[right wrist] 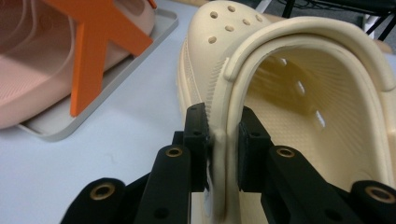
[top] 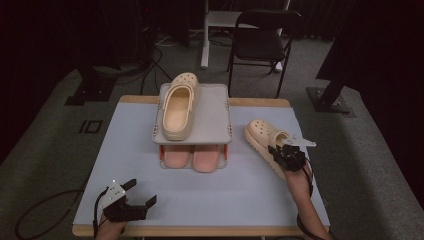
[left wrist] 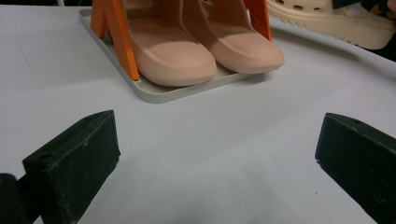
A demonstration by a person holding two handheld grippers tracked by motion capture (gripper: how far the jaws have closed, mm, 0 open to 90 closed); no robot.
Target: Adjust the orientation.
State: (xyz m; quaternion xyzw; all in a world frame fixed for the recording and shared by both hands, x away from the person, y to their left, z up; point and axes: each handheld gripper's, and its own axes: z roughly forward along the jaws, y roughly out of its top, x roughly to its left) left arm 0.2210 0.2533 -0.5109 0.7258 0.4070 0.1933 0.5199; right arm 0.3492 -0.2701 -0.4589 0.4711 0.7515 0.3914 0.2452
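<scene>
Right gripper view: right gripper (right wrist: 223, 140) pinches the side wall of a cream perforated foam clog (right wrist: 299, 93), which sits on the table just right of the grey two-tier shoe rack (top: 220, 117). Left gripper (top: 134, 196) is wide open, empty, near the rack's front-left.

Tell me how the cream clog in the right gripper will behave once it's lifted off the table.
The cream clog probably flexes: its side wall already pinches in where the right gripper clamps it. It looks like light foam, so an easy lift. Held by one wall, it will likely sag or swing, toe drooping.
</scene>
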